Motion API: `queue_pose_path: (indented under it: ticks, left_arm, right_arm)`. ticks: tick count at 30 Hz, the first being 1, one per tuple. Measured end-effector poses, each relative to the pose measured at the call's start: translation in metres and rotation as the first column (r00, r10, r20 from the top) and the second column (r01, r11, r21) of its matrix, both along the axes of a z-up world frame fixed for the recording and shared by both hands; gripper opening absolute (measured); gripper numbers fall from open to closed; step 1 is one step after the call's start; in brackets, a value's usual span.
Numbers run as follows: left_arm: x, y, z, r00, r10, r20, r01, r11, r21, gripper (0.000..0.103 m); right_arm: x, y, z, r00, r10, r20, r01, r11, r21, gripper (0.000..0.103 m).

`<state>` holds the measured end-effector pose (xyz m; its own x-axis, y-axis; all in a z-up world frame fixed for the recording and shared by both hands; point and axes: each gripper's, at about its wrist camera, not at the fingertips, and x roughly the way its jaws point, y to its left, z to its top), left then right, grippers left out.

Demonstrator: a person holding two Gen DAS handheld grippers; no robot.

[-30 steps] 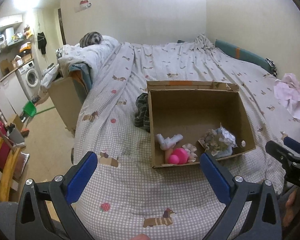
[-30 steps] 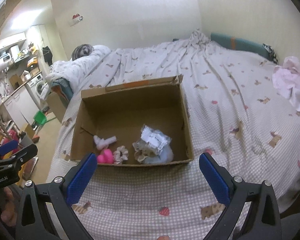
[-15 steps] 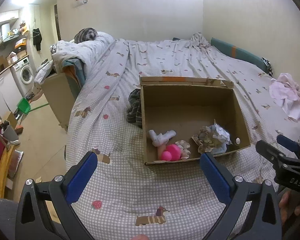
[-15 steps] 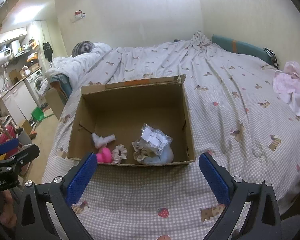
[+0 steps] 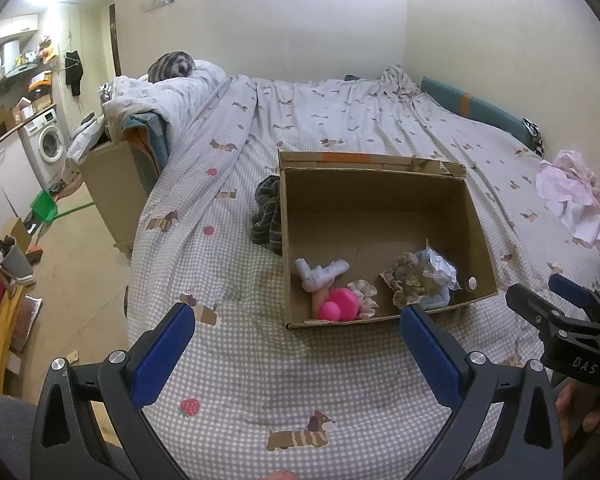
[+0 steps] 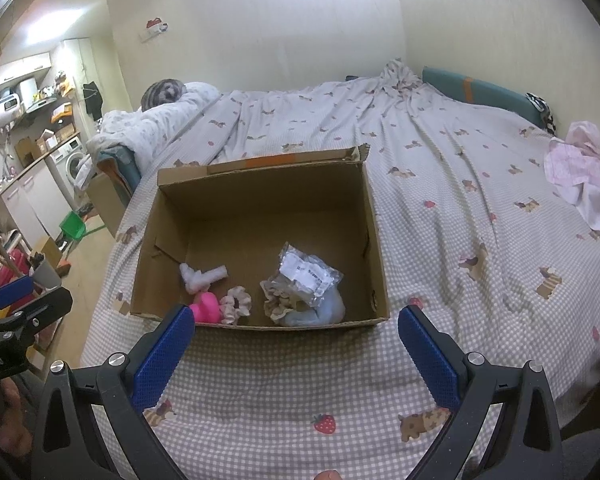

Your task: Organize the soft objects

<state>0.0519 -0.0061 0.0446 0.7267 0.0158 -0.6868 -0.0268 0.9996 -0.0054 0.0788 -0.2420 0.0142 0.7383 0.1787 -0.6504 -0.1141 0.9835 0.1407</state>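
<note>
Grippers pull back from the open brown cardboard box (image 6: 260, 240) on the checked bedspread (image 6: 440, 208) — left gripper (image 5: 296, 344) and right gripper (image 6: 292, 340) both spread, empty. Pink rubber toy (image 5: 338, 304), scrunchies and socks sit inside; dark striped cloth (image 5: 268, 216) outside looks next.

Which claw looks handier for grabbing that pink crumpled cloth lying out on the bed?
Probably the right claw: the pink cloth lies to the right of the cardboard box, on its side. Both claws are open and empty.

"DAS" on the right gripper (image 5: 572, 304); perhaps "Robot.AI" on the left gripper (image 6: 20, 300).
</note>
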Motion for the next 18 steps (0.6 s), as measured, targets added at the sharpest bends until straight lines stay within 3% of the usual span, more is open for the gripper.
queue_pose_path:
  ticks: [18]
  left_arm:
    - [0.0008, 0.0006, -0.0021, 1.000, -0.002, -0.010, 0.002, 1.000, 0.005, 0.102]
  right_arm:
    - [0.0003, -0.0020, 0.0004, 1.000, -0.004, 0.001, 0.004, 1.000, 0.008, 0.103]
